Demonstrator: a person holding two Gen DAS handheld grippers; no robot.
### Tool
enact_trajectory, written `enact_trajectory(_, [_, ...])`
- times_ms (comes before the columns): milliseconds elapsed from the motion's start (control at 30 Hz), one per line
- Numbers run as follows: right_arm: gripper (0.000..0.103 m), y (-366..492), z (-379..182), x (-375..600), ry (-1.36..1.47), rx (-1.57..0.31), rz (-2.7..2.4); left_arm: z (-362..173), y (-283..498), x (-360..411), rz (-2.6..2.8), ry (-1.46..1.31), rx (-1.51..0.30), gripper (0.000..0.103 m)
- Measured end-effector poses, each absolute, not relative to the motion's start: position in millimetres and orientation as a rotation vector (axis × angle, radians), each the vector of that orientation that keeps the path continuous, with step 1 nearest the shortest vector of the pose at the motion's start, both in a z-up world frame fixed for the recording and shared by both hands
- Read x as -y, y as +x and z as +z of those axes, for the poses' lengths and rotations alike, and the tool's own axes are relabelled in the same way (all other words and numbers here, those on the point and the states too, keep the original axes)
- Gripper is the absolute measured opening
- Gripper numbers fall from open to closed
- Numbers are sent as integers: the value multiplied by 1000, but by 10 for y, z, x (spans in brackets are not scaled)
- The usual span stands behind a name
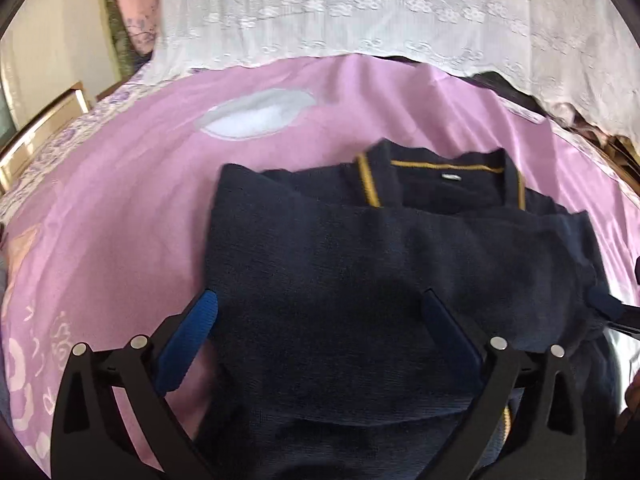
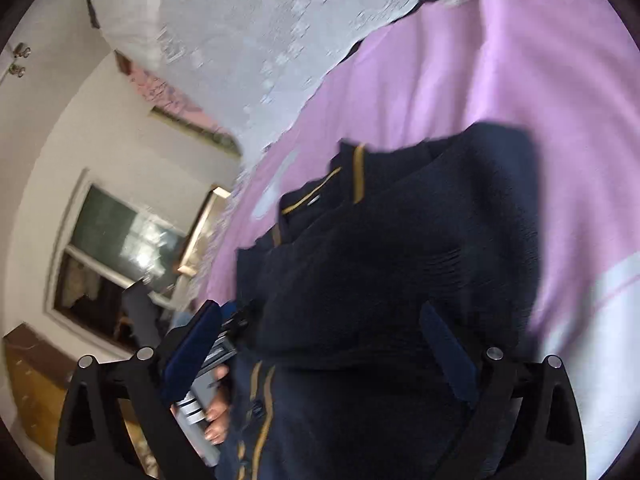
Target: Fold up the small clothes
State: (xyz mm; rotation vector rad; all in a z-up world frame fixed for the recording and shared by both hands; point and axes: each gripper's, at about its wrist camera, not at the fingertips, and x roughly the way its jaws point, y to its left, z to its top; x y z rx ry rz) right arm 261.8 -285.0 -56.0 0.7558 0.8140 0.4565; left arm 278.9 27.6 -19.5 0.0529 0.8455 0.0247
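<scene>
The navy sweater [image 1: 360, 264] at frame centre is soft and limp. Left gripper [image 1: 320, 320] and right gripper [image 2: 320, 328] both stand apart; grasp a hem edge.

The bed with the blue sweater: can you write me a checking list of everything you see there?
Surface: pink bedsheet with a pale oval patch; lace blanket bunched at the far side.
Job's things: navy sweater with yellow trim, partly folded, collar showing.
Clutter: dark cloth poking out under the lace blanket.
Grippers: left gripper open over the sweater; right gripper open, sweater between its fingers but not pinched.
Cables: nothing seen.
Surroundings: window, white wall, a hand holding the other gripper's handle.
</scene>
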Motion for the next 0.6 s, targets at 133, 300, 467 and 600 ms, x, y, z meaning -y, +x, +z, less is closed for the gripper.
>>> enact_trajectory(133, [100,2456,-444,3217,738,-726,203,-112,2853,-705,190,-61,-820,98])
enact_trajectory(300, [100,2542,-256,2958,882,-648,525,87,2893,-720,-14,-235,-777,98])
enact_trajectory(467, [100,2985,-379,2337,748,-810,681,-236,3218,-320,49,15,-892,99])
enact_trajectory(600, [99,3015,-419,2253,593,-842,650,-361,3308,-564,42,-104,-958,99])
